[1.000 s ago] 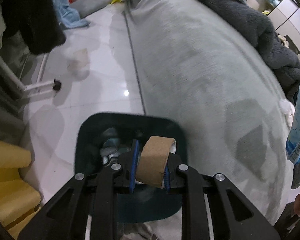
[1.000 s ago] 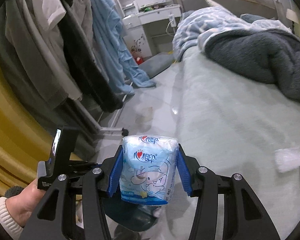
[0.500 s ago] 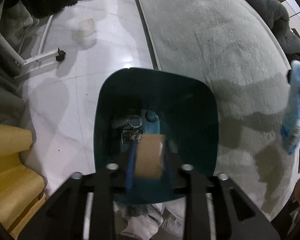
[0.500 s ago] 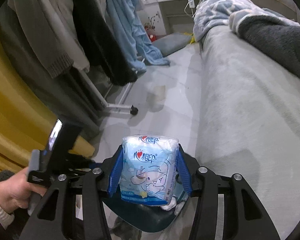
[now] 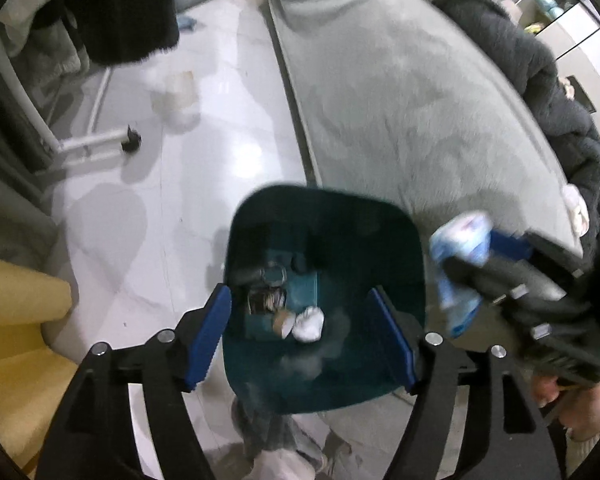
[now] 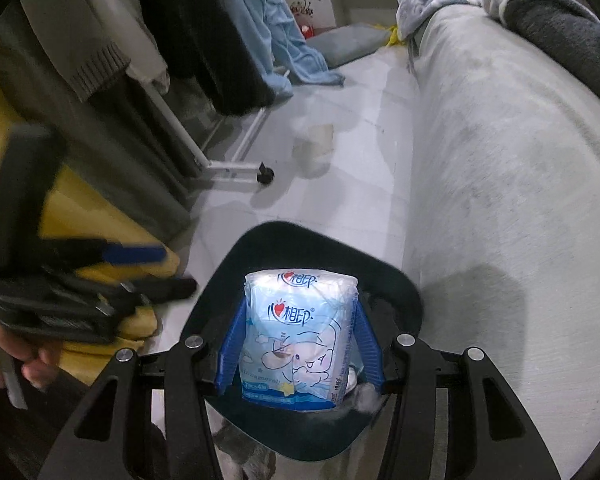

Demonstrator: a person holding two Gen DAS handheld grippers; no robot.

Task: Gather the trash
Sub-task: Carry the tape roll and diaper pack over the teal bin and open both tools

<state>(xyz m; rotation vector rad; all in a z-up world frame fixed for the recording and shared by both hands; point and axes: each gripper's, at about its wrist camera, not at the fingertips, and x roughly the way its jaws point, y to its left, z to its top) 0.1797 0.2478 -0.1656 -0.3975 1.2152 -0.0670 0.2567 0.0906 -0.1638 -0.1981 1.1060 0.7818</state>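
A bedroom floor beside a grey bed [image 6: 500,180]; your left gripper [image 5: 306,338] is opening, empty, over the teal bin [image 5: 380,376]; your right gripper [image 6: 298,346] pinches the tissue pack [image 6: 300,332] above it; light, soft, slippery, so grip its flanks.

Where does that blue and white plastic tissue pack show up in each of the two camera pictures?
Left wrist view: the blue and white plastic tissue pack is at the right edge, blurred, beside the bin's rim.
Right wrist view: the pack is low and central, between blue pads, over the bin.
Shared landmark: the dark teal plastic bin on the white floor.
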